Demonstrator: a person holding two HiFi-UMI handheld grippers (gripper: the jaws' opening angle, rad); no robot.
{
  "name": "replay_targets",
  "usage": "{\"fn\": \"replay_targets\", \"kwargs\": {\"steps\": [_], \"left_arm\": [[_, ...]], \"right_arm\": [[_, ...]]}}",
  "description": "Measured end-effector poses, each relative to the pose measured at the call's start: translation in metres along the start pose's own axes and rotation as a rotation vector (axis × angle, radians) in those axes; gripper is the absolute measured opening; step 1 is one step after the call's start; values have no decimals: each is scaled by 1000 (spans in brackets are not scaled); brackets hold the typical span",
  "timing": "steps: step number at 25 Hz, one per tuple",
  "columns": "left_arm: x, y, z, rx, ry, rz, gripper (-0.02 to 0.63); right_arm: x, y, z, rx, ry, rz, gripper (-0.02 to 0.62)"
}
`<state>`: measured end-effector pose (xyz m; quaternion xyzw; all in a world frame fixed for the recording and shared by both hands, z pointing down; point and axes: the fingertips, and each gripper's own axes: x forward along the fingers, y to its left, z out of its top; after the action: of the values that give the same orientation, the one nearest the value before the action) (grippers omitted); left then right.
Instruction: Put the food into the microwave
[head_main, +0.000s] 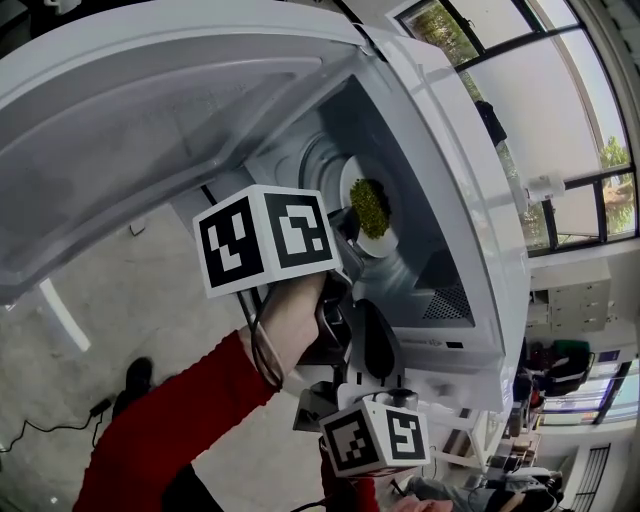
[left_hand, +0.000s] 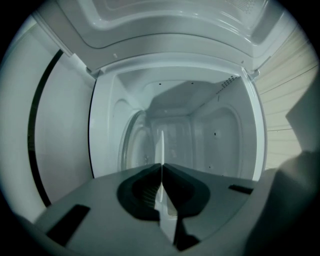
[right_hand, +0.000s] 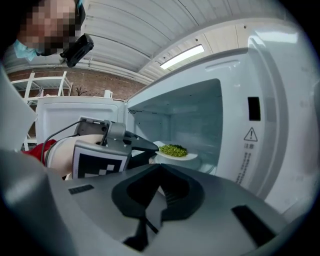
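Plate (head_main: 383, 243) of green food (head_main: 371, 207) is clamped at near rim by left gripper (left_hand: 161, 170), inside microwave (head_main: 480, 230); right gripper (right_hand: 159, 172) closed, empty, outside

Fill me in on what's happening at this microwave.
A person works with a gripper in each hand. The left gripper is shut on the rim of a white plate of green food, holding it inside the microwave, whose door stands open. Whether the plate has touched down cannot be told. The right gripper hangs outside the opening, fingers together, holding nothing.
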<state>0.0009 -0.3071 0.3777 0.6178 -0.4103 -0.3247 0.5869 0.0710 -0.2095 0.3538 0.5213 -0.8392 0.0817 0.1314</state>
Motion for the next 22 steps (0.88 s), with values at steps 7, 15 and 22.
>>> {"fn": "replay_targets", "kwargs": {"steps": [7,15,22], "left_arm": [[5,1,0,25,0,41,18],[13,4,2,37,31,127,20],[19,8,0,118,79,218,18]], "right_arm": [[12,-3,-4,1,61,14,14],[18,-6,0,-12,93,21,14],[21,-12,5,-33,106,5,14]]}}
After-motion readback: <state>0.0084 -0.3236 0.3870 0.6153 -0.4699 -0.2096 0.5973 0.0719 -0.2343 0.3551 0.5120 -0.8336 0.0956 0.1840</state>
